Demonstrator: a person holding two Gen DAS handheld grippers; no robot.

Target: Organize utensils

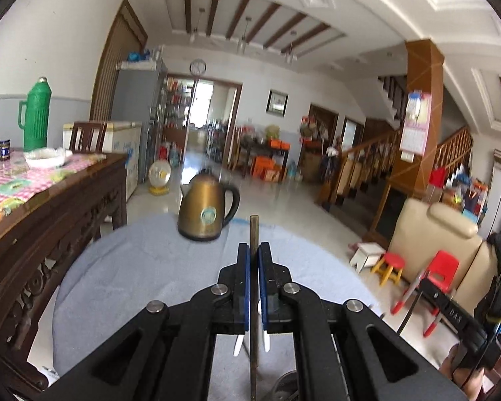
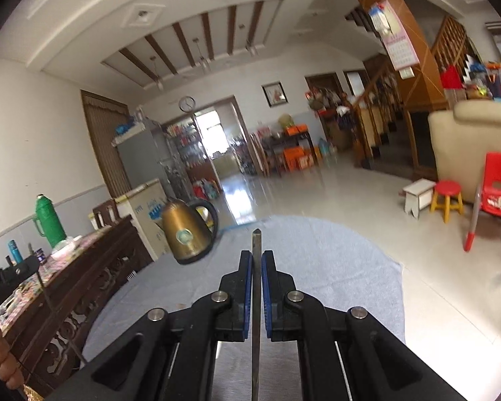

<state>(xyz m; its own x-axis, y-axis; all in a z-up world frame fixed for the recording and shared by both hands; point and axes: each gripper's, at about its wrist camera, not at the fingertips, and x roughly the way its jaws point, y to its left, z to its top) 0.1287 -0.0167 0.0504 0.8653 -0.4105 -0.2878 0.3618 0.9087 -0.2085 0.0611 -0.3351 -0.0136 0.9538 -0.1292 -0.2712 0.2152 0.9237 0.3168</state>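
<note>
In the left wrist view my left gripper (image 1: pixel 254 245) is shut on a slim dark metal utensil handle (image 1: pixel 254 229). It stands up between the blue pads (image 1: pixel 246 267), its blunt end above the tips. My right gripper (image 2: pixel 256 253) is shut on a thin flat metal utensil (image 2: pixel 256 239) whose pointed end pokes out past the fingers. Both are held above a round table under a pale blue cloth (image 1: pixel 143 267) (image 2: pixel 334 260). The left wrist view also catches the right gripper (image 1: pixel 451 314) at the lower right, held by a hand. I cannot tell what kind of utensil either one is.
A gold kettle with a black handle (image 1: pixel 205 209) (image 2: pixel 187 230) stands at the table's far edge. A dark carved sideboard (image 1: pixel 56 207) on the left carries a pink checked cloth, a green thermos (image 1: pixel 36 117) and a bowl. A red chair (image 2: pixel 496 193), small stools and a beige sofa stand on the right.
</note>
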